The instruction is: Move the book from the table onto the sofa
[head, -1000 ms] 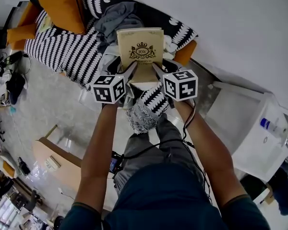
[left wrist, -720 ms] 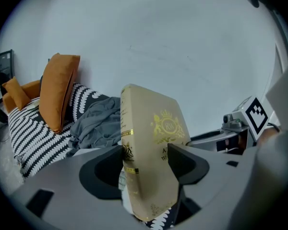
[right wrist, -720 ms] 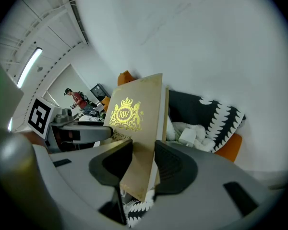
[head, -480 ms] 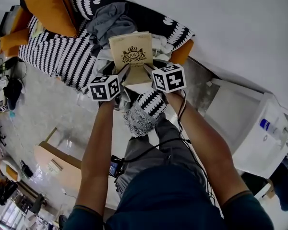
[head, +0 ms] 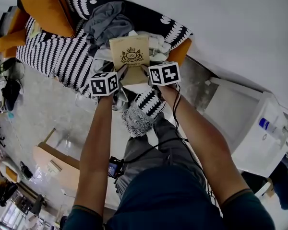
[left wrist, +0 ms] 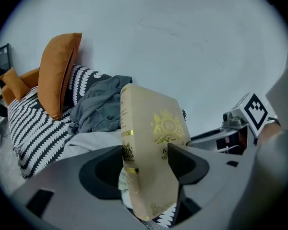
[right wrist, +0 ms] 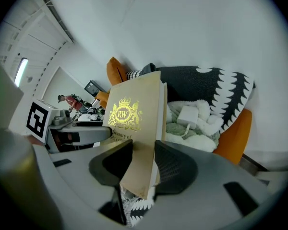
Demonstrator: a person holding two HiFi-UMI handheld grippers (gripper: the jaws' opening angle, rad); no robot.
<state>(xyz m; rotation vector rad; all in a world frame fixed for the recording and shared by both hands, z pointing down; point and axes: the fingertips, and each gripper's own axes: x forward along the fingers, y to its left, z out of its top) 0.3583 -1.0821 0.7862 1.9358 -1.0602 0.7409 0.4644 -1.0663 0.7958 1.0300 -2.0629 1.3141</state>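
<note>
**Book** (head: 130,57): tan hardback with a gold crest on the front cover and gold bands on the spine. Both grippers hold it at once. It is tilted, crest side facing the head camera. Its top end reaches out past the jaw tips and its bottom end hangs below them. Whether it touches anything beneath cannot be told

**Left gripper** (left wrist: 146,151): jaws spread wide but clamped on the book's spine edge. One jaw is behind the spine and the other presses the front cover just below the crest. Its marker cube sits behind the jaws

**Right gripper** (right wrist: 143,150): jaws clamped on the book's page edge, one on the front cover and one on the back. White page edges show between them. Its marker cube sits level with the left one

**Sofa** (head: 57,51): black-and-white patterned cover. It lies beyond and below both sets of jaws, running off to the left of the left jaws

**Cushion** (head: 48,7): orange, propped upright at the sofa's far left, well apart from the jaws

**Grey garment** (head: 105,19): crumpled on the seat, just past the left jaws and behind the book's top end

**Fleece** (right wrist: 201,131): white and pale green, heaped on the seat ahead of the right jaws and to their right

**Charger** (right wrist: 187,115): small white block resting on the fleece

**Wall** (head: 240,28): plain white, behind the sofa and beyond everything the jaws point at
</note>
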